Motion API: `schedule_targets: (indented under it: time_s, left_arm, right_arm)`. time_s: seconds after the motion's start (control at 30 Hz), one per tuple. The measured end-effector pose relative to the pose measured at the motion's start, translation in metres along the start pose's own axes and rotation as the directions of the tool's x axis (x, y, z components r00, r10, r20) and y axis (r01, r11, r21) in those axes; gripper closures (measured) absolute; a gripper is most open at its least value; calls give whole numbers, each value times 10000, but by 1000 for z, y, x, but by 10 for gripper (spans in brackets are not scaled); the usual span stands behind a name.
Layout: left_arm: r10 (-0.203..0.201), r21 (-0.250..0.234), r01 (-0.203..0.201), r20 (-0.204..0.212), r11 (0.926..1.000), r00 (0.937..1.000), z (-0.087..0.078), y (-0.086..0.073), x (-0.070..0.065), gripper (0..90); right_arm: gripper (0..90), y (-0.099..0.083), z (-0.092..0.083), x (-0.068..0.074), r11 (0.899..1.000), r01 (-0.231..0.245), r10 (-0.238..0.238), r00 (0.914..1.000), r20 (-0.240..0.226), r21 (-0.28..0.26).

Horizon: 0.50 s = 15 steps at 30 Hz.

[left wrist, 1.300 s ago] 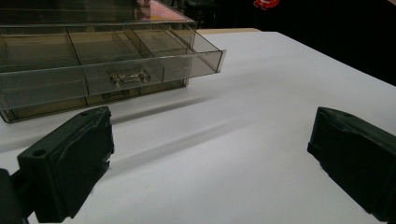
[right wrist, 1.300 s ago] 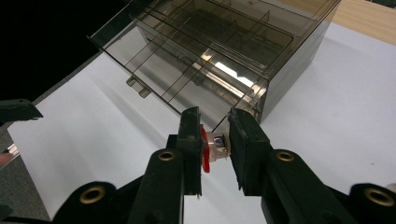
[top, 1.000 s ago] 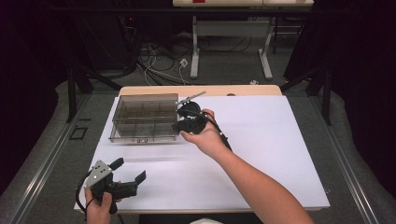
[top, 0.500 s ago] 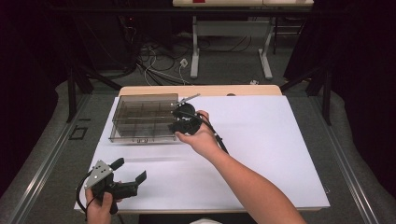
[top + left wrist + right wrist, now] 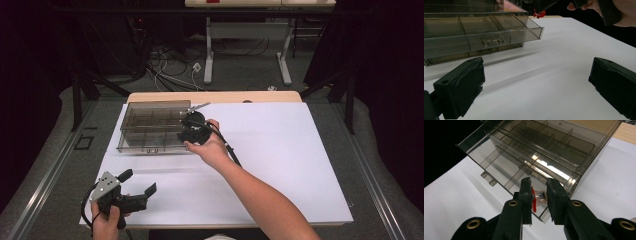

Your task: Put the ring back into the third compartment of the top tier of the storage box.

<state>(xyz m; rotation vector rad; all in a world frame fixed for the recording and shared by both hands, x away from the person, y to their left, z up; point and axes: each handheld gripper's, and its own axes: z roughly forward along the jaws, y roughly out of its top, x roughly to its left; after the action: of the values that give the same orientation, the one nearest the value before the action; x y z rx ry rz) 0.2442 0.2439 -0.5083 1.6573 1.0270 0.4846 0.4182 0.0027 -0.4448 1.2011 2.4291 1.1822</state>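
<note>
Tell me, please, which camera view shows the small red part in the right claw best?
The right gripper view: the red part sits close up, pinched between the right claw over the open drawer. The left gripper view shows it small and far off; from the high view, I cannot make it out.

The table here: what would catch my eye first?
Probably the smoky see-through drawer box at the far left of the white table, its drawer pulled open. Above its near right corner, the right tongs pinch a small red-and-clear part. The left tongs gape open at the near edge.
</note>
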Motion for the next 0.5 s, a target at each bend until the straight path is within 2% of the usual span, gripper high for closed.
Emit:
schedule_targets:
  time_s: [0.5]
  left_arm:
    - [-53, 30, 53, -43, 10000, 10000, 1, 0, 2, 2]
  right_arm:
    - [746, -2, 15, 1, 9996, -39, 29, 9994, -344, -285]
